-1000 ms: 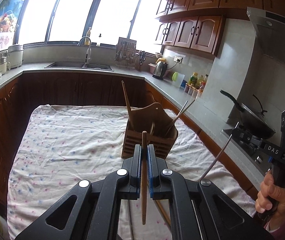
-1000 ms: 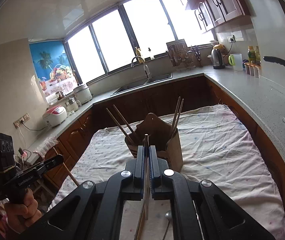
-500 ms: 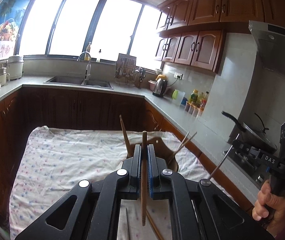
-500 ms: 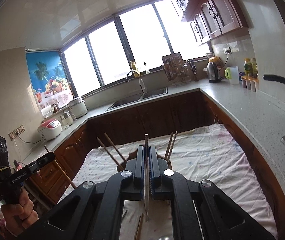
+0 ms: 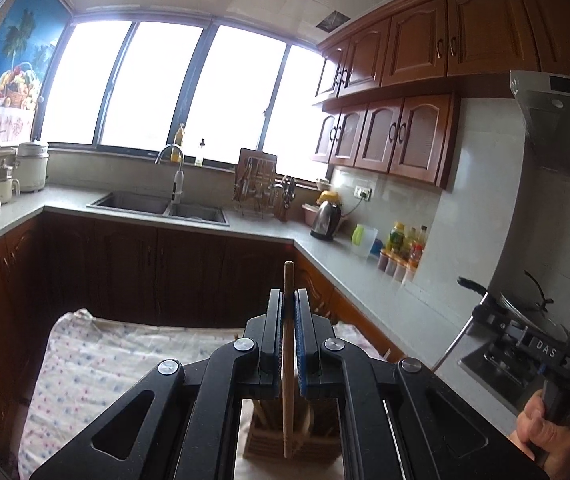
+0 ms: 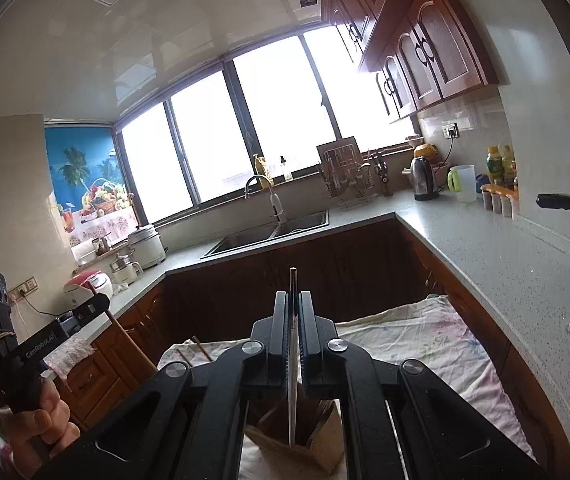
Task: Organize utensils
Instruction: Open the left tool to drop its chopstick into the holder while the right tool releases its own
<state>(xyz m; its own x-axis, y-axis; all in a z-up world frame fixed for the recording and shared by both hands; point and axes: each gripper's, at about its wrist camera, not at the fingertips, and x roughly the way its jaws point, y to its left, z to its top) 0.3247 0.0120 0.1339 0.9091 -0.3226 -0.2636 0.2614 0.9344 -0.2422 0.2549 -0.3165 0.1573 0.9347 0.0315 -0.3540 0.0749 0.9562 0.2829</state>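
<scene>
i'm mid-delivery: each gripper carries one utensil above the wooden utensil holder (image 5: 285, 436), which sits on the patterned cloth (image 5: 97, 364) at the near edge of both views, partly hidden under my grippers. my left gripper (image 5: 289, 344) is pressed tight on a wooden chopstick (image 5: 287, 360), held upright, its top end poking above the jaws and its lower end hanging over the holder. my right gripper (image 6: 293, 344) is pinched on a thin metal chopstick (image 6: 292, 380), also upright, its lower tip right over the holder's opening among the wooden pieces already standing there.

both grippers tilt a little below level, side by side; in the left view my right hand (image 5: 545, 432) wraps its handle at the far right, and in the right view my left hand (image 6: 41, 420) grips its handle at the near left.

next, i judge, each stick has to be lined up with a free slot and lowered straight in before the jaws let go. the risk is tips catching the rim or the sticks already inside, so one at a time seems wiser.
</scene>
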